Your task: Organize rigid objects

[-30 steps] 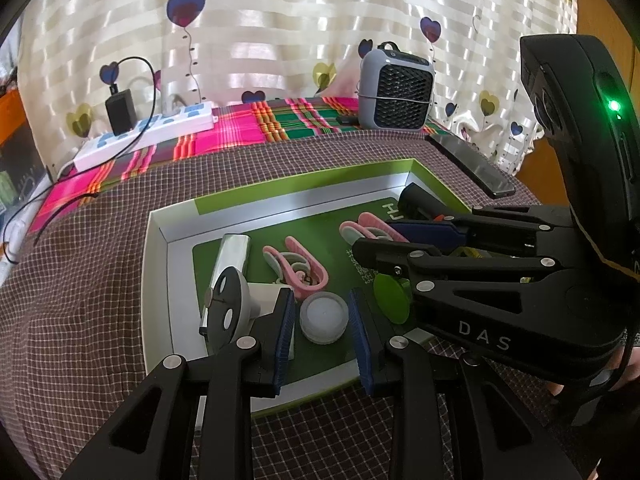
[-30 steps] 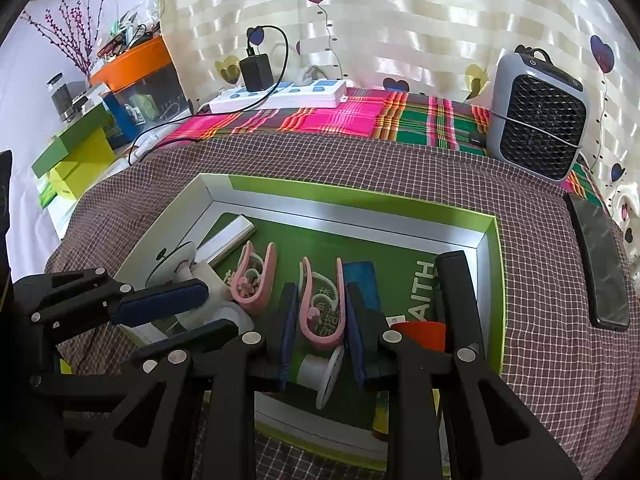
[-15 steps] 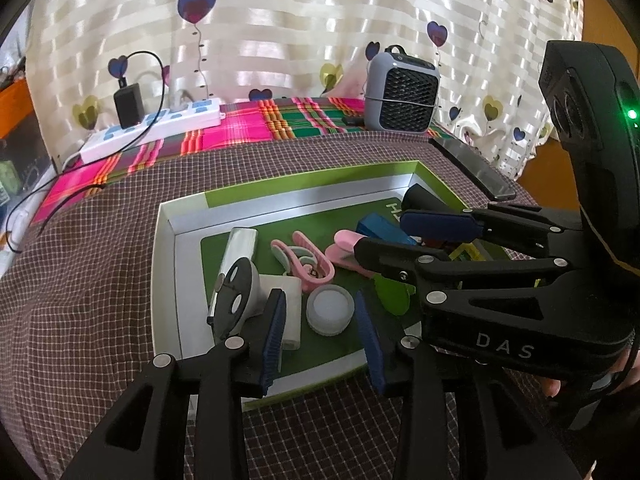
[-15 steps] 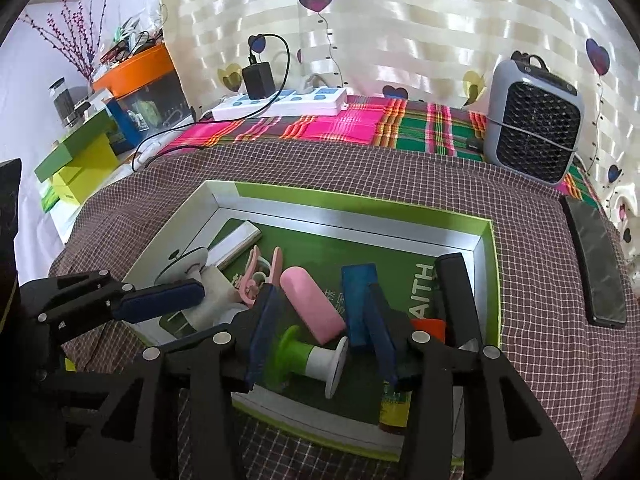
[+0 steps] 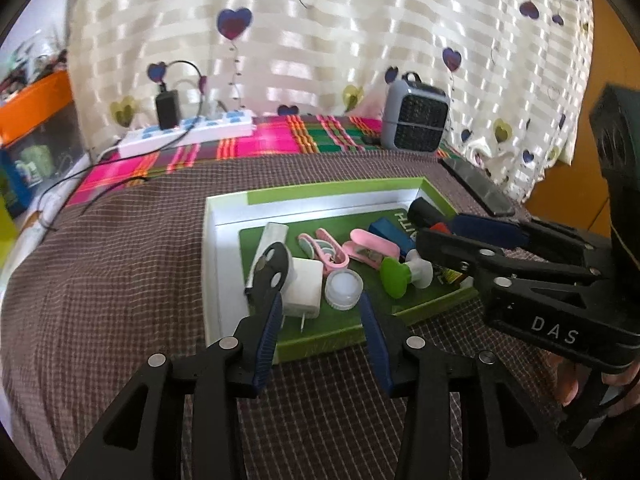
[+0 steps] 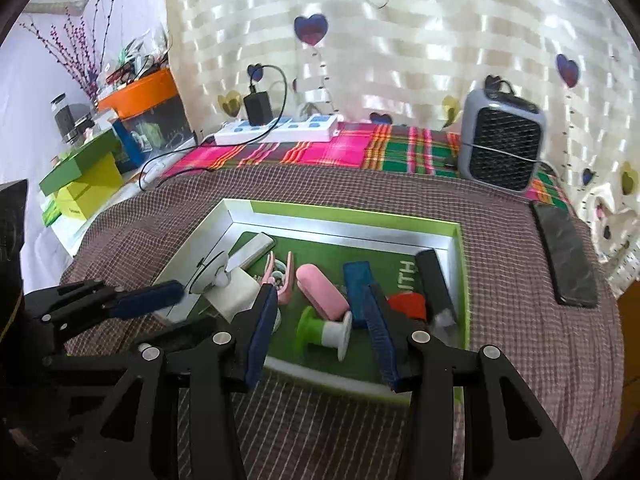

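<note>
On the checked cloth (image 5: 100,280), left gripper (image 5: 316,332) and right gripper (image 6: 320,328) tilt down over the tray (image 6: 360,216); jaws just parted, empty.

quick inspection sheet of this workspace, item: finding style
surface: brown checked cloth, plaid cloth behind it
job's things: green tray holds pink clips, green-and-white spool, blue block, white charger, clear cap, black bar
clutter: phone lying right of the tray
grippers: left gripper and right gripper both open, holding nothing, left jaws just opened further
cables: power strip with black adapter and its cord
surroundings: grey fan, heart curtain, stacked boxes at left
</note>
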Demonstrator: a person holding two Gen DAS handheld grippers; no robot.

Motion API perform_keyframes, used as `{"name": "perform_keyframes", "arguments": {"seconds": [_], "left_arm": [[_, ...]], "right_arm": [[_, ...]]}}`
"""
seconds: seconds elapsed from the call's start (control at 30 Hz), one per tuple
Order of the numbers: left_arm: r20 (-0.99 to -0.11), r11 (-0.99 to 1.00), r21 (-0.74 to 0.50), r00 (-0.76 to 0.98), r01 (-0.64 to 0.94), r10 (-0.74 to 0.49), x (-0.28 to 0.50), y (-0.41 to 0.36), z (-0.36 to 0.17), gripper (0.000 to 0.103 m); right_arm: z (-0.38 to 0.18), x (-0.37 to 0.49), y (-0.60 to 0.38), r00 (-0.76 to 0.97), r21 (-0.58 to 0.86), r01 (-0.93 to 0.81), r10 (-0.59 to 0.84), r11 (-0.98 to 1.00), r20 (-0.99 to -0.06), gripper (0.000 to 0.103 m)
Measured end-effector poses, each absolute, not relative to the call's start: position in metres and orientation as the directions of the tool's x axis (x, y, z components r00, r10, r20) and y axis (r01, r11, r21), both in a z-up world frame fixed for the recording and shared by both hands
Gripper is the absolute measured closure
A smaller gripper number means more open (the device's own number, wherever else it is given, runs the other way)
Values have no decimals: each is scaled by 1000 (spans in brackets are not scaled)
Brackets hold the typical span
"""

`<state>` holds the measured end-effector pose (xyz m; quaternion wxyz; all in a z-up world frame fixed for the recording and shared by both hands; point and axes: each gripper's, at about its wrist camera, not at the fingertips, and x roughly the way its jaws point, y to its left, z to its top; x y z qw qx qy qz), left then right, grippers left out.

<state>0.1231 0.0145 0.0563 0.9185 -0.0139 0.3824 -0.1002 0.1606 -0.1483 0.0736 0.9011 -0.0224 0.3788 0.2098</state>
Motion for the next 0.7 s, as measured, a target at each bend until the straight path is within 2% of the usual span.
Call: {"name": "perform_keyframes", "arguments": {"seconds": [0.3,0.7], "left_arm": [[-709,990,-95,691,109,-144,90,20,53,61],[-788,996,-73,610,42,-83,63,28,11,61]], "right_arm": [[79,119,-160,656,94,-330,300,939,-693,57],[33,89,-176,595,95,-228,216,969,-774,56]]}}
